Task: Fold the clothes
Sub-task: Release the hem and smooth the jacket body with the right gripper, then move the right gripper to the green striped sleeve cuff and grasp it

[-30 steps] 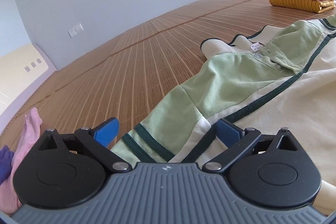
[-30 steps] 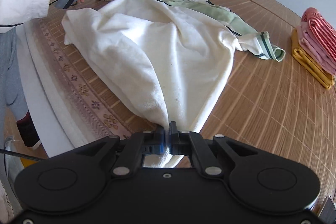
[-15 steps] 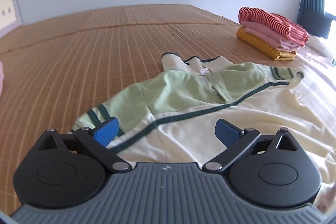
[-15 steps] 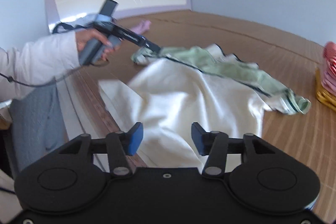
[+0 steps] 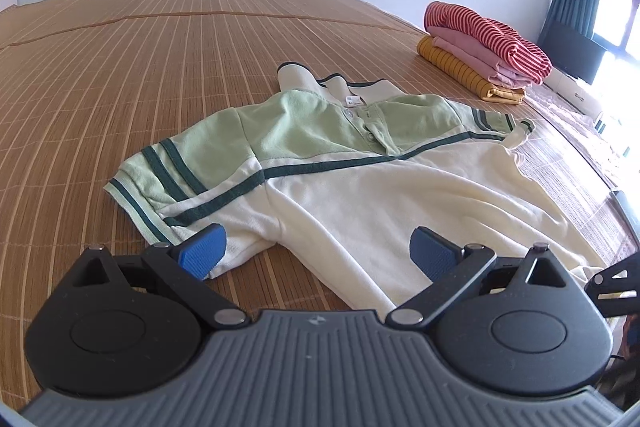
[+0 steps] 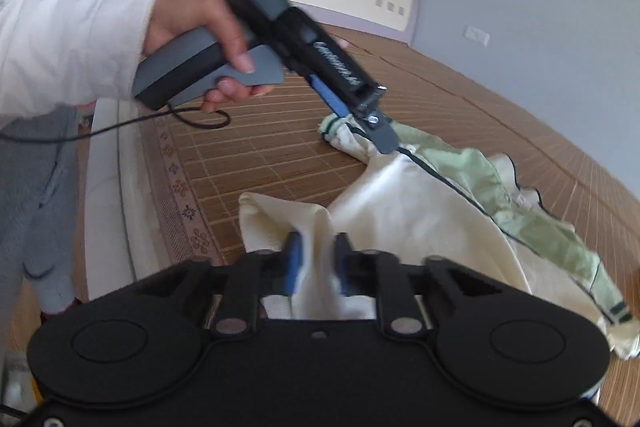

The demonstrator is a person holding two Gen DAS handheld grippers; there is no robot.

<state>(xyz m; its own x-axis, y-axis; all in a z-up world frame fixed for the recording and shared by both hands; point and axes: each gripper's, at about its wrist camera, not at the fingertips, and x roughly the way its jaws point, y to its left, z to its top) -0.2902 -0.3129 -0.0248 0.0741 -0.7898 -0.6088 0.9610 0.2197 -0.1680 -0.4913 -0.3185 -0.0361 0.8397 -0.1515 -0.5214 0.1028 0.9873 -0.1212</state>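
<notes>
- We find the polo shirt (image 5: 360,187) spread front-up on the bamboo mat (image 5: 140,67), directly ahead of the left jaws; collar and green yoke lie farthest from them, the cream body nearest. It is not folded.
- In the right wrist view, a bunched ridge of the cream hem (image 6: 316,267) rises between the right jaws.
- We judge the knit soft, light and limp: it will drape, crease and trail when lifted, and it will not hold an edge unsupported. The mat looks ribbed, so the cloth may drag over it.
- We would take hold at hems, sleeve cuffs or shoulder seams, where doubled fabric gives the pads something to bite.
- The left gripper (image 5: 316,255) stands wide apart and holds nothing; its blue pads straddle the lower body and the near sleeve (image 5: 160,179).
- The right gripper (image 6: 316,263) has its fingers narrowed around the hem fold; motion blur prevents us confirming whether they clamp it.
- Beyond the shirt, up and right of the left jaws, sits a stack of folded clothes (image 5: 484,51).
</notes>
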